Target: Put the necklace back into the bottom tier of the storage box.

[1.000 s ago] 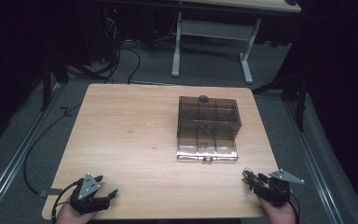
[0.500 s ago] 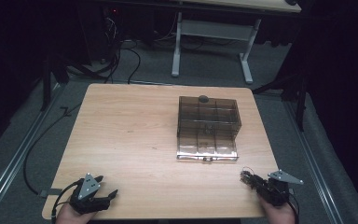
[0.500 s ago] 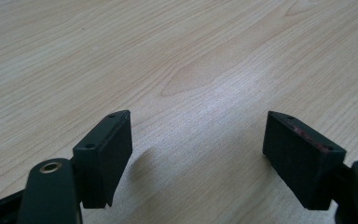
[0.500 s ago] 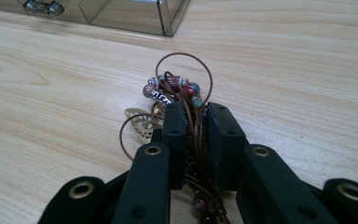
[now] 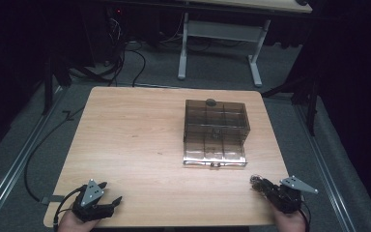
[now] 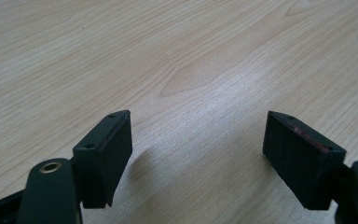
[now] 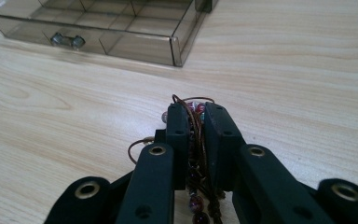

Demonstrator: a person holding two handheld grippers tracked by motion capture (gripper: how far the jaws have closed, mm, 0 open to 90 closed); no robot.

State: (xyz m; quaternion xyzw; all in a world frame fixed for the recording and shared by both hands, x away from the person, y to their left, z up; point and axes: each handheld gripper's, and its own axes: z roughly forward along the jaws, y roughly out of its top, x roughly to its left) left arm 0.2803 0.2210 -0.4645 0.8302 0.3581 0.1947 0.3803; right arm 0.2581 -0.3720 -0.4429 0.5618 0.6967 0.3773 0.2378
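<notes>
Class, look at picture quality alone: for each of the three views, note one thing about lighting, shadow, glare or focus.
High view: the table is lit while the surroundings fall into near darkness. Left gripper view: a pale sheen lies on the wood, and the left claw casts a soft shadow beside one jaw. Right gripper view: the right claw and beaded string look soft; the clear box looks sharper.

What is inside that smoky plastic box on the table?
The box is split into compartments, and those visible look empty. A small dark knob sits on top. The tinted walls hide some corners, so tiny items cannot be ruled out.
</notes>
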